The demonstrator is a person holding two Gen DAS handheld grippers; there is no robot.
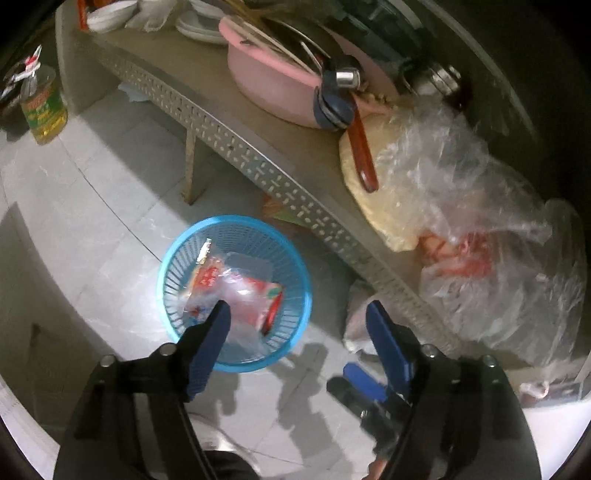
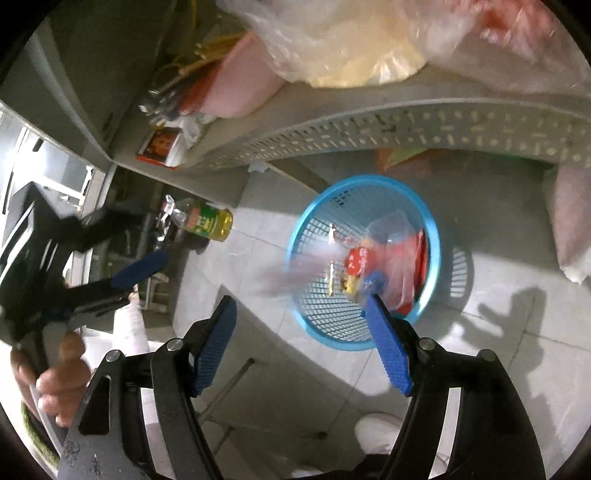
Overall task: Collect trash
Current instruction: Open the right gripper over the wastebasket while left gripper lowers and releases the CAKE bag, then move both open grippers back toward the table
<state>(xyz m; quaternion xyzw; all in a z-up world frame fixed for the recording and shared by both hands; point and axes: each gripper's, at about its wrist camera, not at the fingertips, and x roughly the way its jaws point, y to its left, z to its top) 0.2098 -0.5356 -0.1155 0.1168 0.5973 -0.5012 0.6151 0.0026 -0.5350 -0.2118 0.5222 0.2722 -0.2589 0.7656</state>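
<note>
Trash wrappers (image 1: pixel 236 284) in the blue basket (image 1: pixel 295 258) on the floor.
We hold the left gripper (image 1: pixel 297 312) and right gripper (image 2: pixel 303 302) over it, jaws apart (nothing between them).

A pale tiled floor (image 1: pixel 92 229) spreads beneath both pairs of tongs. On it, just ahead of their tips, stands a blue mesh basket (image 1: pixel 299 280), beside the edge of a grey table (image 1: pixel 207 74) with a perforated apron. Farther ahead on the floor stands a bottle of yellow oil (image 1: pixel 44 110). On the tabletop beyond the tongs sit a pink basin (image 1: pixel 269 92), white plates (image 1: pixel 195 29) and crumpled clear plastic bags (image 1: pixel 461 206).
</note>
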